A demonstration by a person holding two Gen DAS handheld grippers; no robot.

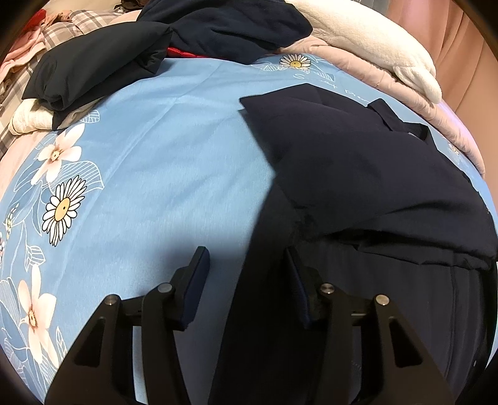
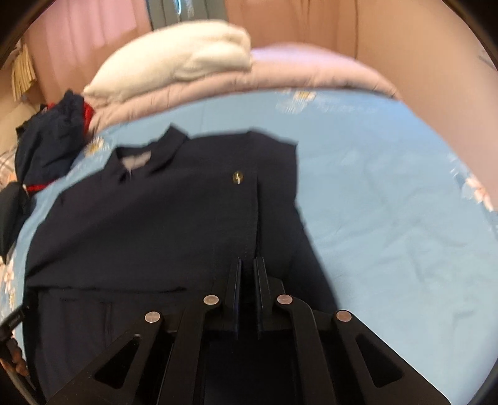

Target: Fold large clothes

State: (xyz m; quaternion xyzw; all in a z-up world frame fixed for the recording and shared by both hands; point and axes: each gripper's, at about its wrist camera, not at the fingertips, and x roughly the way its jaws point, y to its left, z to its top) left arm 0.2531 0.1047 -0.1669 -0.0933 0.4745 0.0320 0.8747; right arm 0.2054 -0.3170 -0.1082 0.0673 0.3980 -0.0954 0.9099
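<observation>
A dark navy collared garment (image 1: pixel 367 174) lies spread on the blue flowered bedsheet (image 1: pixel 174 149), with one sleeve folded over its body. My left gripper (image 1: pixel 247 255) is open and empty, hovering over the garment's left edge near its lower part. In the right wrist view the garment (image 2: pixel 149 218) shows its collar and a small gold badge (image 2: pixel 238 177). My right gripper (image 2: pixel 248 264) is nearly closed, jaws a narrow gap apart, over the garment's folded edge; dark cloth lies under them, but I cannot tell whether it is pinched.
A pile of dark clothes (image 1: pixel 102 62) and a plaid item (image 1: pixel 59 28) lie at the far left of the bed. A white blanket (image 1: pixel 379 40) on a pink quilt (image 2: pixel 280 71) sits along the far side. Pink curtains (image 2: pixel 81 28) hang behind.
</observation>
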